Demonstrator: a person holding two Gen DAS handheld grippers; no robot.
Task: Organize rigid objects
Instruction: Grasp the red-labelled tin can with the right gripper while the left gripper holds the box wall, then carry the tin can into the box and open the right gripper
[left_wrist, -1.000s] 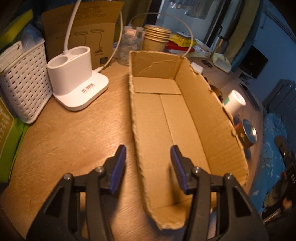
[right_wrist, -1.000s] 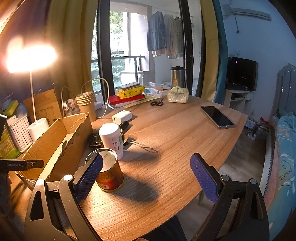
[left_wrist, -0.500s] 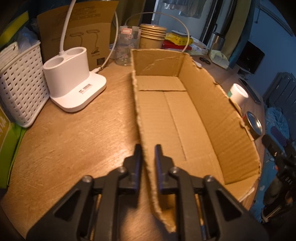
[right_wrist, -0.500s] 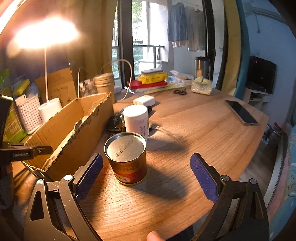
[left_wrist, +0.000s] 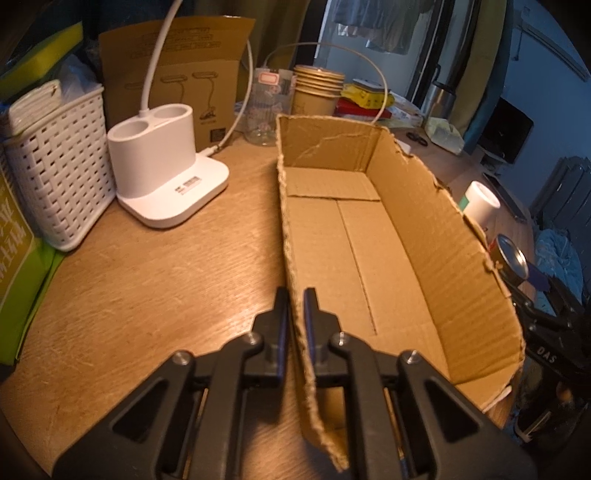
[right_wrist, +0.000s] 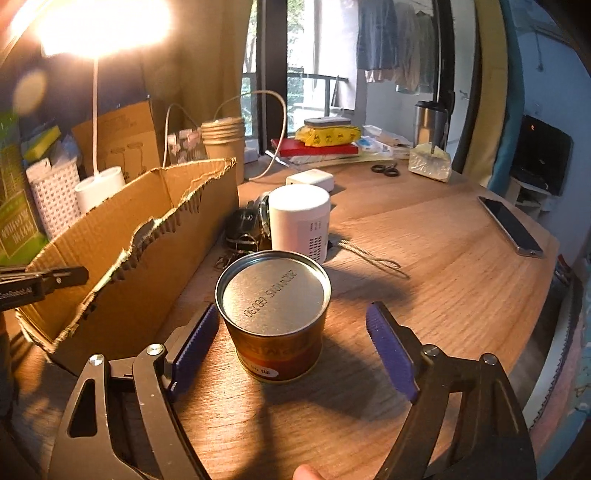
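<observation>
left hand-held gripper (left_wrist: 296, 325) pinches cardboard box (left_wrist: 436, 258) wall; right hand-held gripper (right_wrist: 291, 339) straddles can (right_wrist: 274, 314).

The left wrist camera sits low and close behind its gripper (left_wrist: 295, 314), looking down along the cardboard box (left_wrist: 369, 240) toward the lamp base (left_wrist: 166, 173) and window; the right wrist camera looks from the box's other side, close over a tin can (right_wrist: 273, 314), across the table (right_wrist: 443, 258) to the window. Both share the box, can, white canister (right_wrist: 299, 221) and paper cups (right_wrist: 223, 136).
</observation>
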